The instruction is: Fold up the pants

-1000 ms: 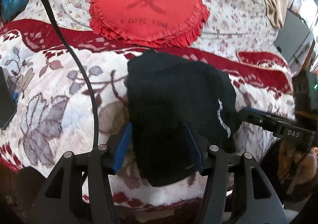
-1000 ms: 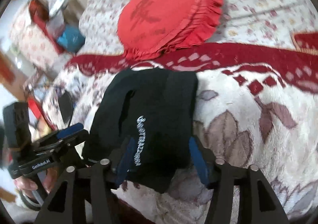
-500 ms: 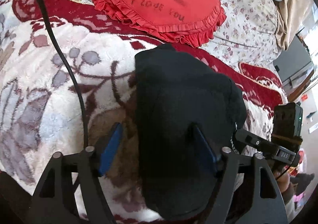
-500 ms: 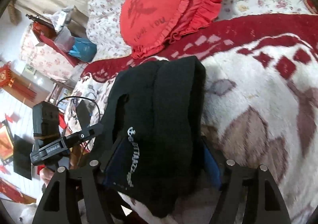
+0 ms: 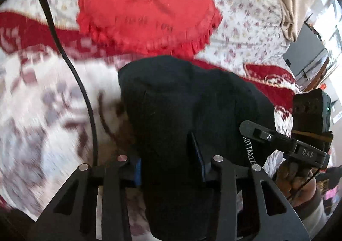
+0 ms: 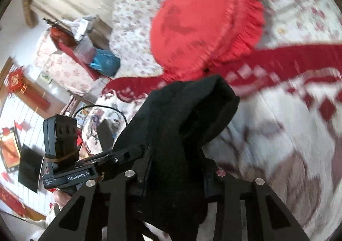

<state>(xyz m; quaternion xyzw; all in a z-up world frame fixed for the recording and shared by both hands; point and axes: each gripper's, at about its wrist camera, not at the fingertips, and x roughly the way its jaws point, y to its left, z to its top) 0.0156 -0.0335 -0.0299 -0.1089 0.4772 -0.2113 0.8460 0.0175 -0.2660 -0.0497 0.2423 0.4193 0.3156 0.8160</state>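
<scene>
Pants [image 5: 188,112], black and bunched, are suspended above a floral blanket [image 5: 42,112]. Left gripper [image 5: 171,168] is clamped on one edge of the fabric. Right gripper [image 6: 173,179] is clamped on the adjacent edge, close alongside the left. A red frilled cushion [image 6: 205,25] lies beyond them.

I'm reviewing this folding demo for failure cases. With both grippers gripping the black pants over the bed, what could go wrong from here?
1. The black pants are bunched thick between the fingers of the left gripper and the right gripper; layers may slip unevenly, spoiling the fold.
2. The red heart pillow lies just beyond the pants; a forward fold could land on its ruffle.
3. The black cable hangs beside the pants and could snag.
</scene>
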